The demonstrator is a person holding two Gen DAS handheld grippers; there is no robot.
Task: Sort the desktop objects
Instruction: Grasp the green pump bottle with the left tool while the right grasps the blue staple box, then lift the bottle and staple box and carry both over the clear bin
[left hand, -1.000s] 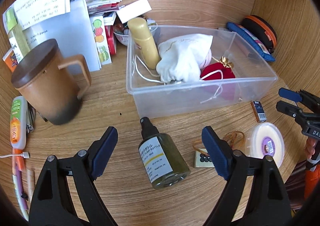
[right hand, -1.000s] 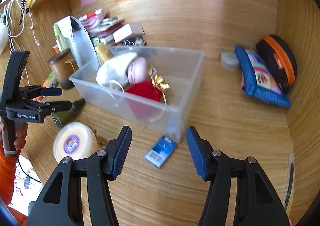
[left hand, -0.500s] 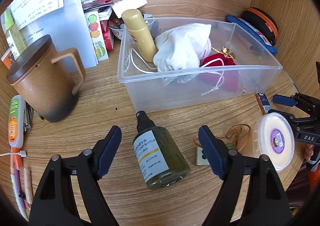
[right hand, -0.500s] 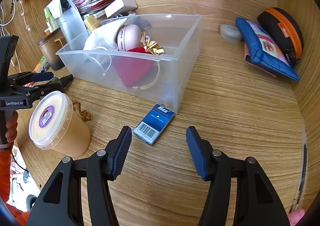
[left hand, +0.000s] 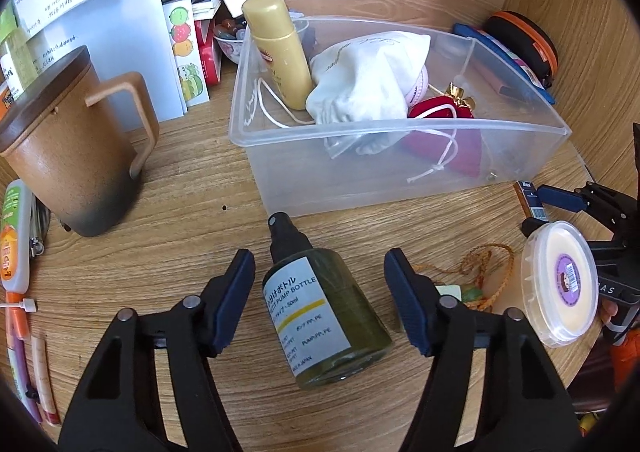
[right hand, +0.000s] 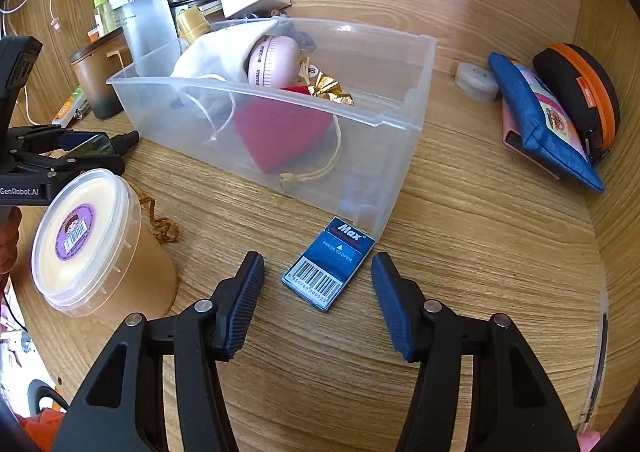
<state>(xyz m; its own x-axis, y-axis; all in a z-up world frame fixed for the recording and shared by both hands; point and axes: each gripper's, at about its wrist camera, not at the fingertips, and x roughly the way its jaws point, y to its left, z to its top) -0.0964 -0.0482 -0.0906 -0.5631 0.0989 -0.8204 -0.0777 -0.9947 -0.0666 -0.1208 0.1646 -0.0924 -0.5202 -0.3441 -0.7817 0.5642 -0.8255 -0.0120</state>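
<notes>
In the left wrist view, the left hand-held gripper straddles a green pump bottle that lies on its side on the wooden table, black nozzle pointing to twelve o'clock at the clear plastic box. Its jaws have just been closing and stand at a middling width with the bottle between them, yet a gap shows on each side, so nothing is gripped. The step in hand looks like picking up this bottle. The next move likely calls for closing the blue pads onto the body, lifting, and carrying it over the box rim. The bottle is translucent olive with a white printed label. Being round, it may roll if the pads meet it off-centre. A brown lidded mug stands at ten o'clock, and a round tub sits at three o'clock.

In the right wrist view, the right hand-held gripper hangs low over a small blue box marked "Max", lying flat at the near corner of the plastic box. Its jaws have just been narrowing slightly and stand fairly narrow, with clear table either side of the blue box, so it is not held. Taking it probably needs a further descent and a squeeze across its short width. At nine o'clock the tub stands beside the left gripper
</notes>
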